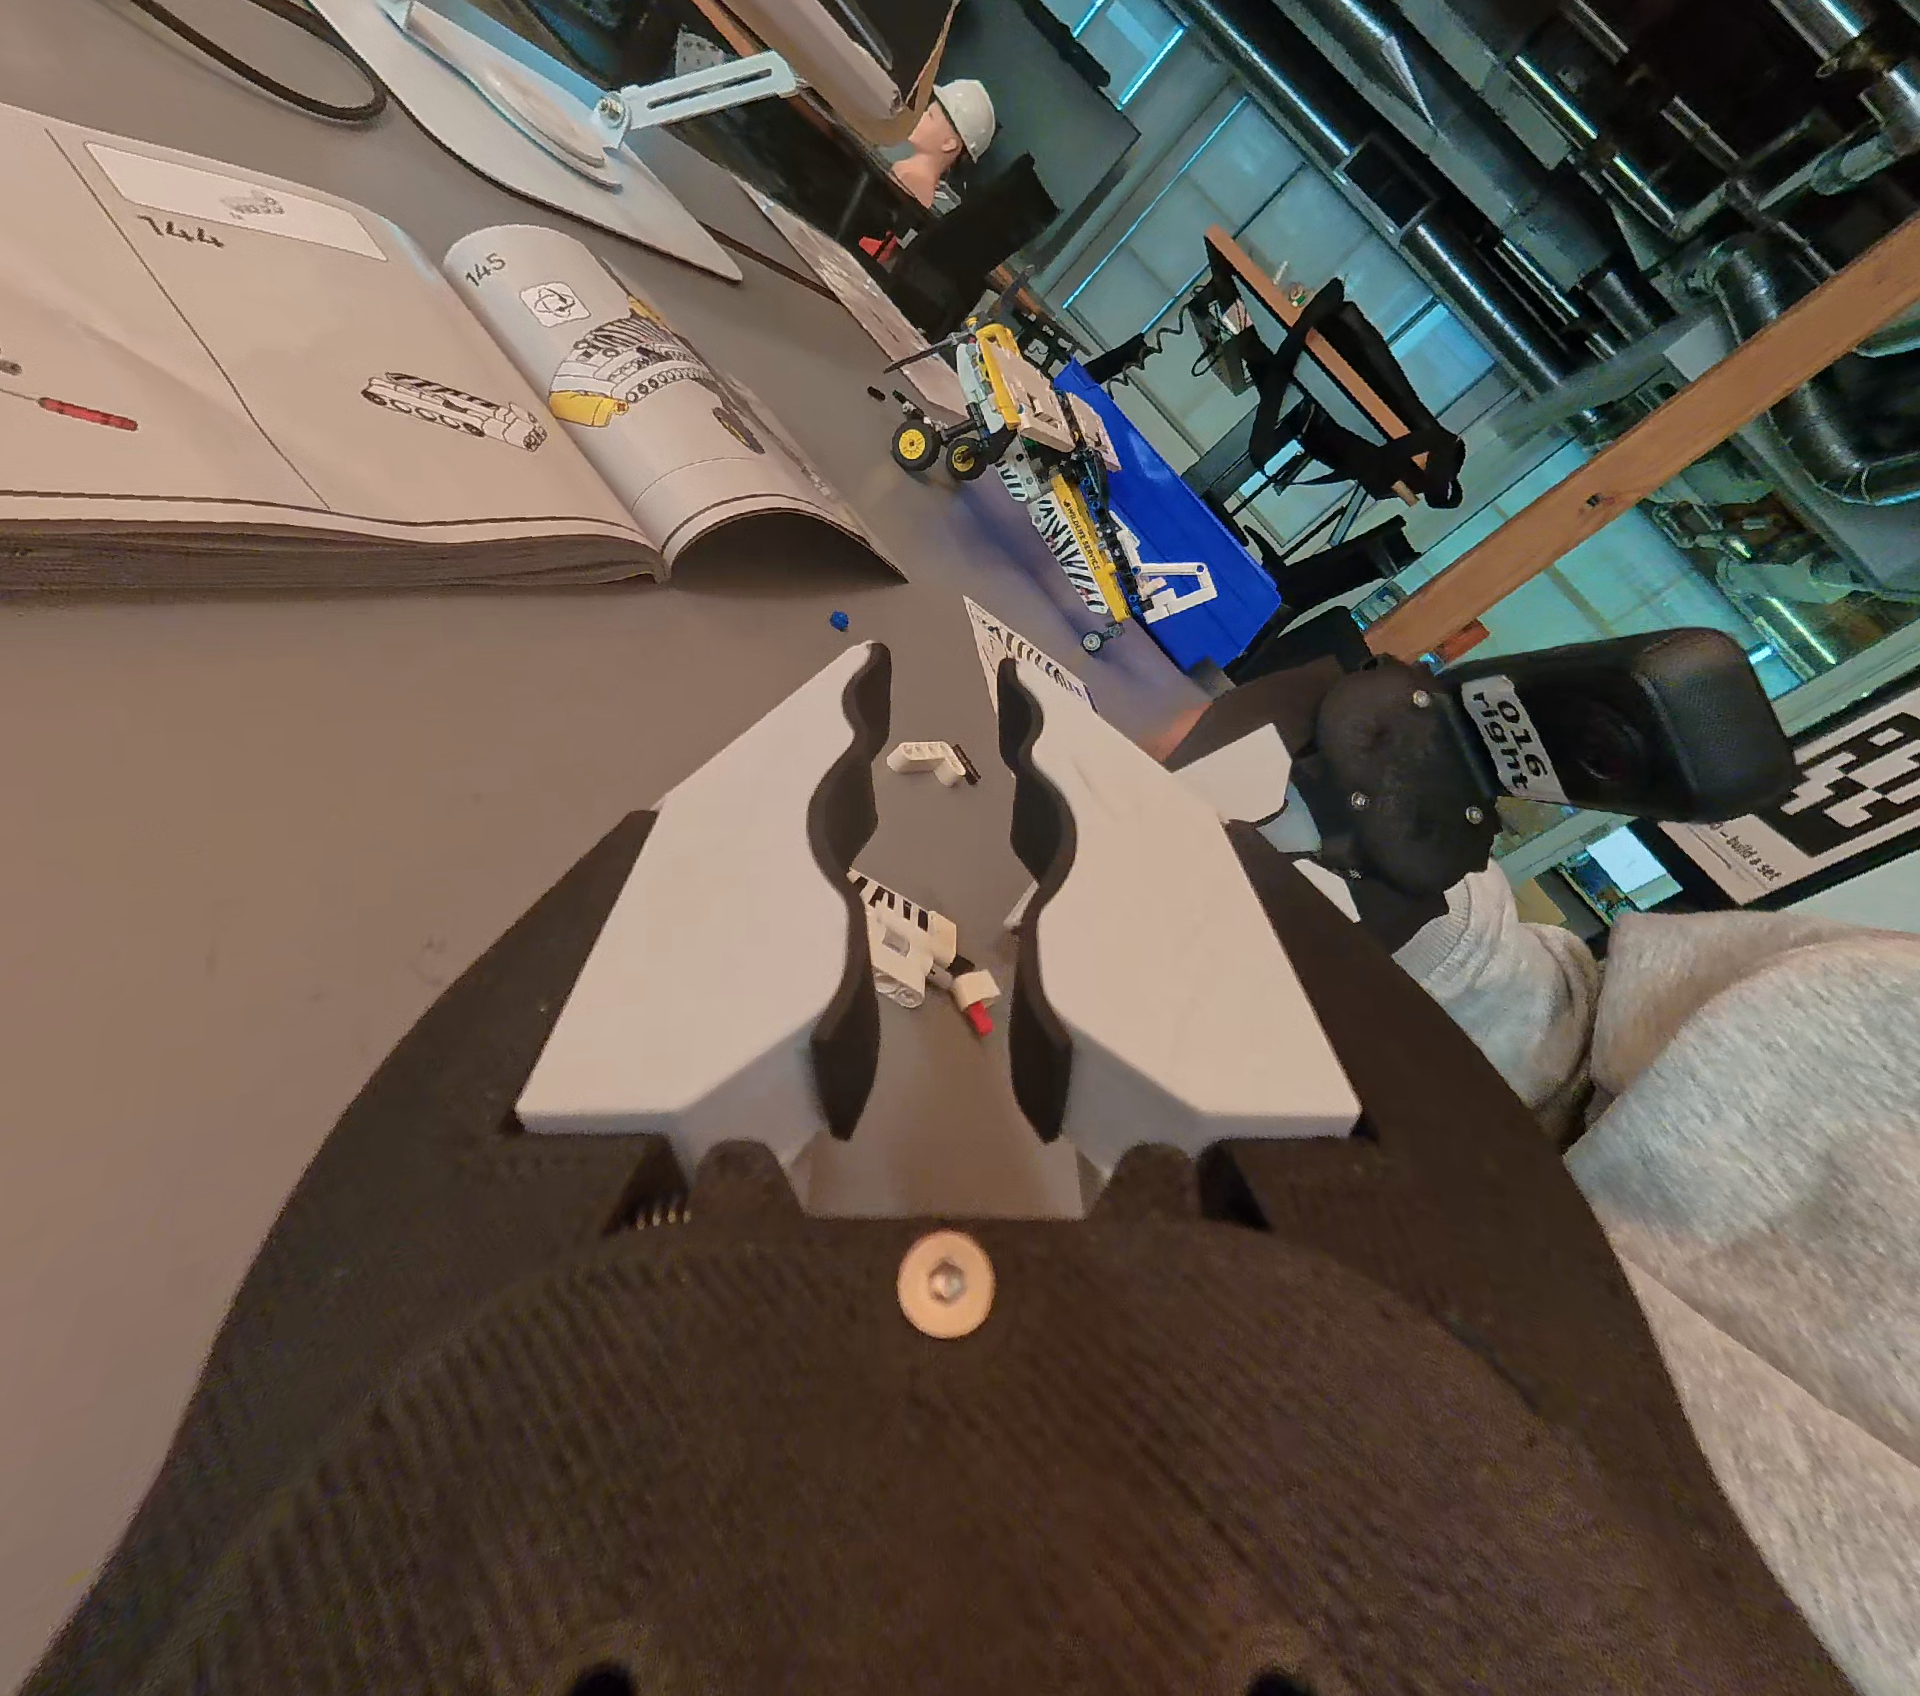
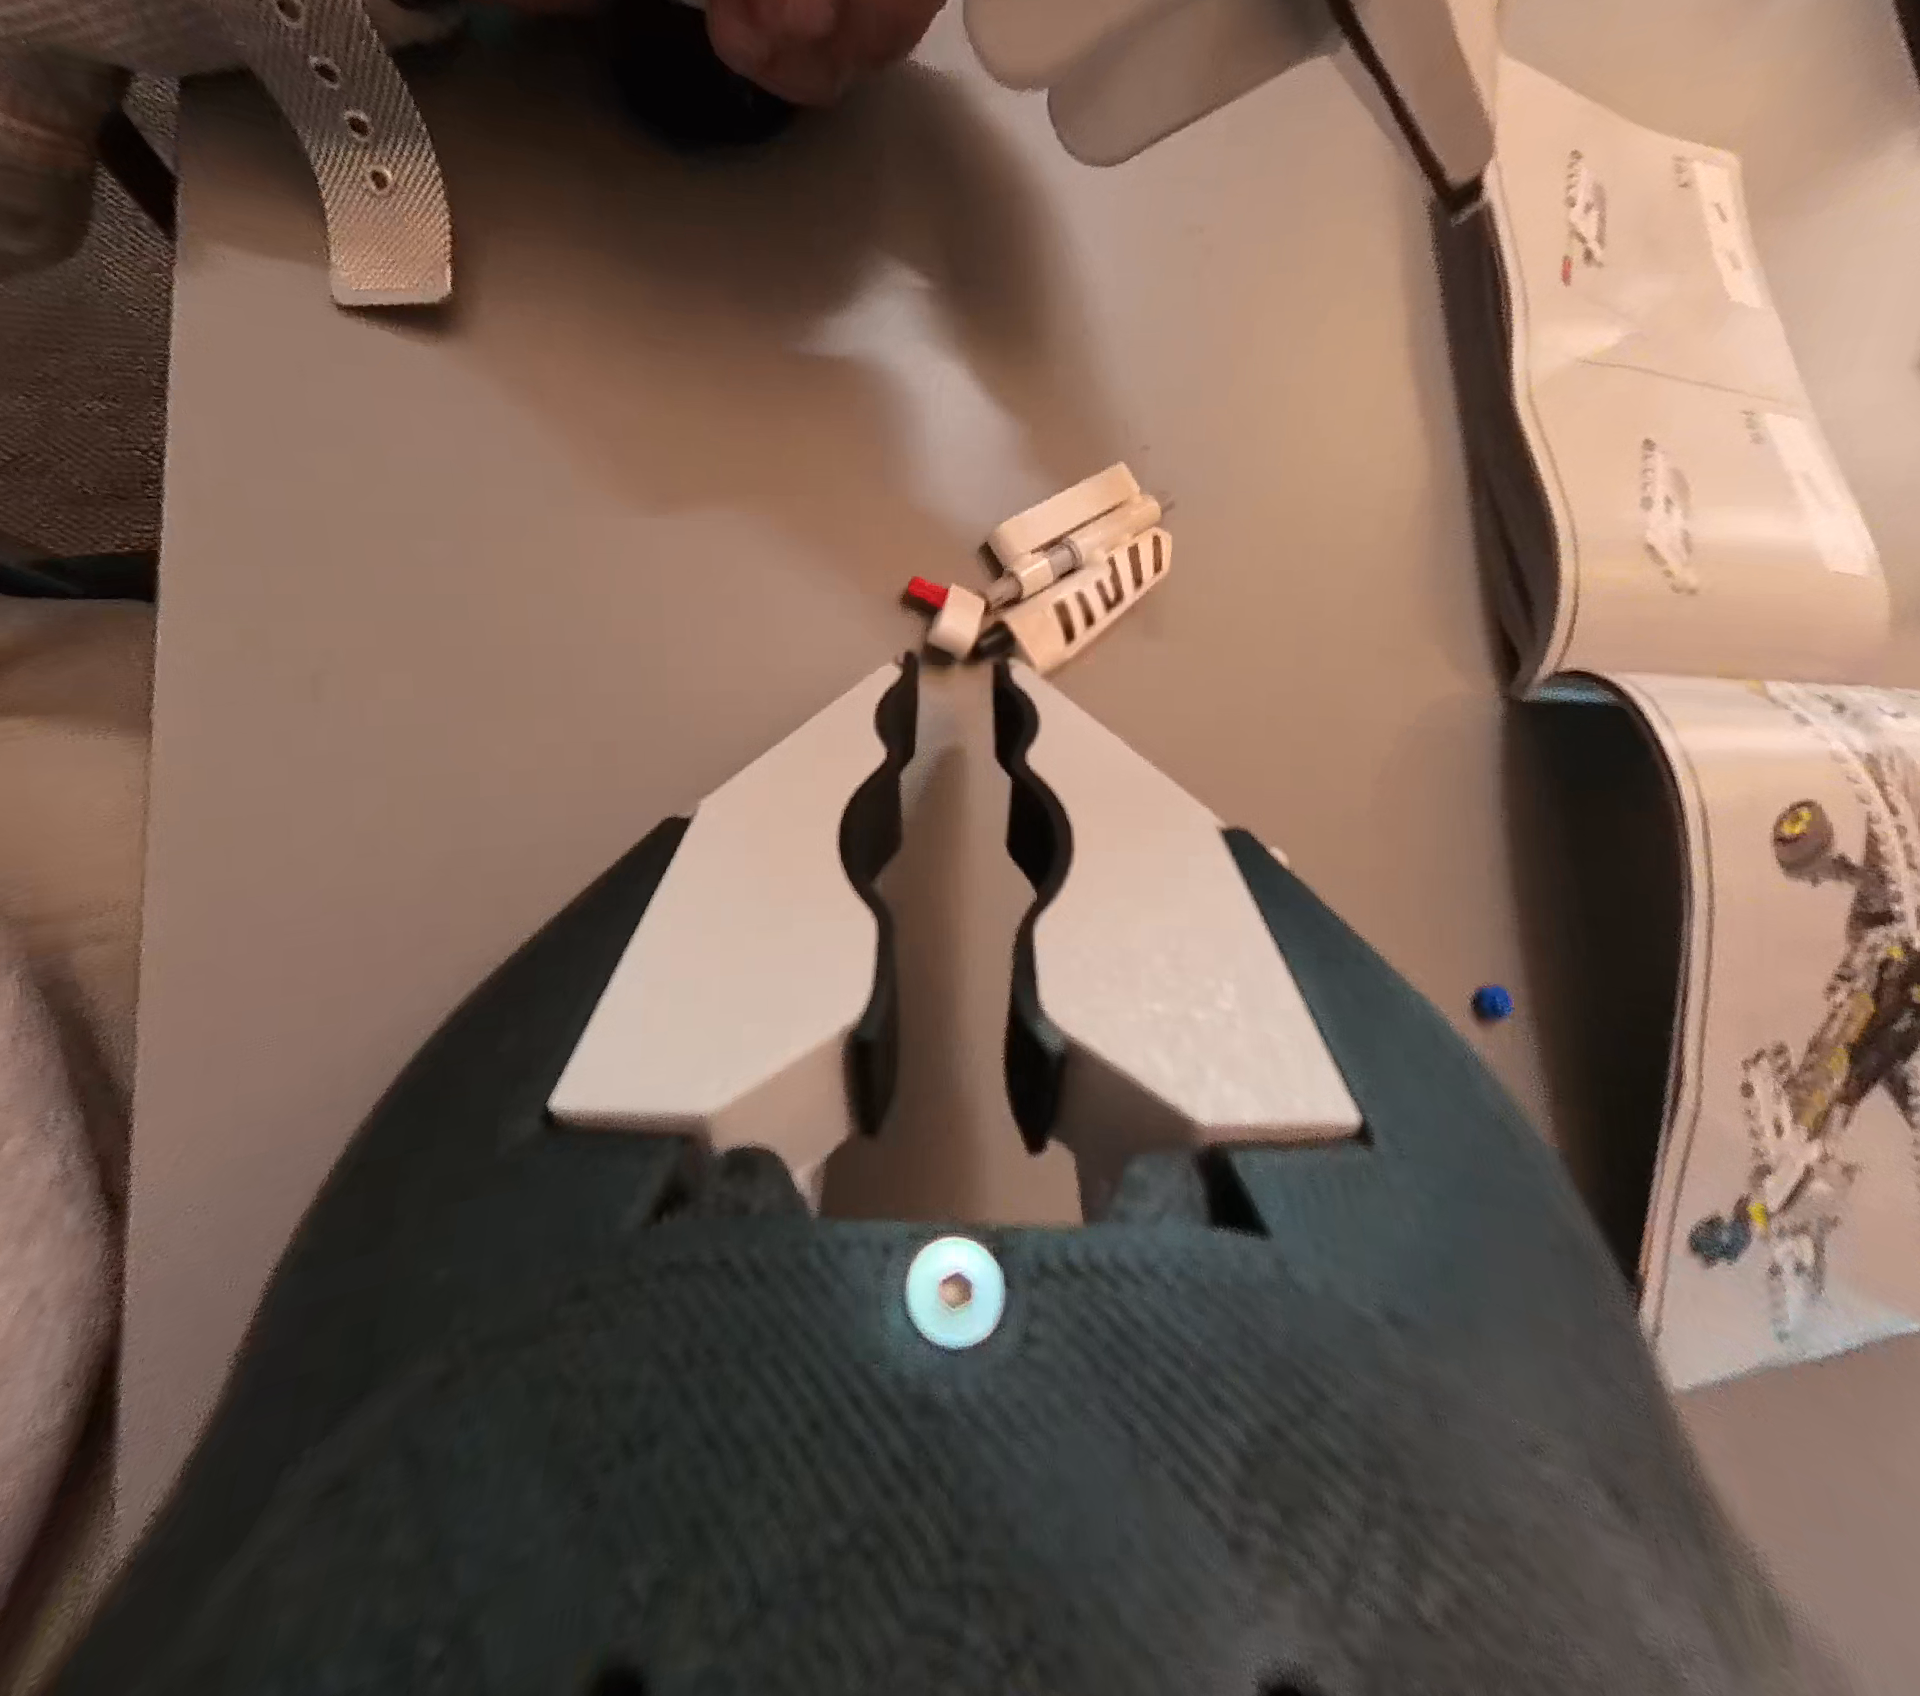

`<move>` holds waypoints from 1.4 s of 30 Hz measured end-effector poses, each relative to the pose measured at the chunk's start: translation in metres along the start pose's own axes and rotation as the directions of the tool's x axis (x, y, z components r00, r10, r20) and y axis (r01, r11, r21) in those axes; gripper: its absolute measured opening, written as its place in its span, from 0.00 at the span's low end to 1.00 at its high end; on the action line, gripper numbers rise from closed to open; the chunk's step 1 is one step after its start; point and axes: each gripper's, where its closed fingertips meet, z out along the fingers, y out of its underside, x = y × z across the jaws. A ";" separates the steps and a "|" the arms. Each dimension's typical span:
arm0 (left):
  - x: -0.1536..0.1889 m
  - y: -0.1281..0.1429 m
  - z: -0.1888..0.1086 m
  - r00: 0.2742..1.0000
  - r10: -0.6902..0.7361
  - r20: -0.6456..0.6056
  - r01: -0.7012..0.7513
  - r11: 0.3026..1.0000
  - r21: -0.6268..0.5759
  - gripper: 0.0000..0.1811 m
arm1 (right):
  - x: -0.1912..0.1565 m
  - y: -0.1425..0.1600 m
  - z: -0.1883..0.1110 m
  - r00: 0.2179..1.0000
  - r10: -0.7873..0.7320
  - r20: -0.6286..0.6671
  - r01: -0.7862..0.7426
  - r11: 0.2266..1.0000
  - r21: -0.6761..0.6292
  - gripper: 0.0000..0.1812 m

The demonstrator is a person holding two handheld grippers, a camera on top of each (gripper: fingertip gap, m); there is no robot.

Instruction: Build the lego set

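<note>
A small white subassembly with black stripes and a red axle end lies on the grey table (image 1: 312, 815). In the left wrist view it (image 1: 914, 934) shows between the fingers of my left gripper (image 1: 945, 678), which is open and hovers over it without gripping. A white L-shaped beam with a black pin (image 1: 928, 759) lies just beyond. In the right wrist view my right gripper (image 2: 956, 675) is open and empty, its tips just short of the subassembly (image 2: 1075, 581) and its red axle end (image 2: 920, 588).
An open instruction booklet (image 1: 312, 358) lies at left, also at the right of the right wrist view (image 2: 1714, 503). The part-built yellow and white model (image 1: 1003, 420) leans on a blue bin (image 1: 1184, 534). A tiny blue piece (image 1: 838, 620) lies loose. A hand (image 2: 790, 5) holds the left gripper. Tip to tip, the grippers are about 11 cm apart.
</note>
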 end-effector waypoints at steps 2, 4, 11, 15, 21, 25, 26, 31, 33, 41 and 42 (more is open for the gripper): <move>0.000 0.000 0.000 1.000 -0.001 -0.001 0.001 1.000 -0.001 0.10 | -0.001 0.008 -0.005 1.000 0.010 -0.021 -0.010 1.000 -0.021 0.08; 0.000 0.000 0.000 1.000 -0.001 0.003 0.001 1.000 -0.002 0.10 | -0.003 0.015 -0.009 0.999 0.028 -0.035 -0.029 0.999 -0.029 0.08; -0.001 0.003 0.002 1.000 -0.007 0.009 0.007 1.000 -0.017 0.10 | -0.013 0.009 -0.011 0.995 0.091 -0.044 -0.090 0.996 0.025 0.07; -0.001 0.007 0.005 1.000 -0.017 0.004 0.017 0.999 -0.047 0.10 | -0.014 0.000 0.001 0.991 0.121 -0.064 -0.119 0.993 0.027 0.07; -0.002 0.016 0.010 1.000 0.004 0.030 -0.001 0.995 -0.102 0.10 | -0.001 0.004 0.008 0.983 0.073 -0.168 -0.079 0.996 -0.029 0.05; -0.003 0.017 0.011 0.999 0.000 0.037 0.004 0.993 -0.115 0.10 | 0.007 0.010 0.006 0.975 0.086 -0.204 -0.098 0.994 -0.051 0.03; -0.003 0.018 0.011 0.999 -0.004 0.037 0.009 0.993 -0.116 0.10 | 0.010 0.012 0.006 0.972 0.096 -0.213 -0.110 0.992 -0.054 0.01; -0.005 0.018 0.010 0.999 -0.015 0.038 0.019 0.993 -0.118 0.10 | 0.009 0.012 0.007 0.972 0.157 -0.172 -0.165 0.986 -0.032 0.01; -0.006 0.018 0.011 0.999 -0.020 0.044 0.025 0.992 -0.121 0.10 | 0.004 0.008 0.004 0.978 0.161 -0.129 -0.164 0.986 -0.011 0.03; -0.012 0.032 0.015 0.994 -0.022 0.103 0.043 0.979 -0.200 0.10 | 0.004 0.006 0.010 0.978 0.162 -0.131 -0.166 0.986 -0.021 0.03; -0.014 0.035 0.015 0.993 -0.019 0.117 0.045 0.974 -0.222 0.10 | 0.006 0.007 0.010 0.977 0.159 -0.145 -0.165 0.986 -0.029 0.02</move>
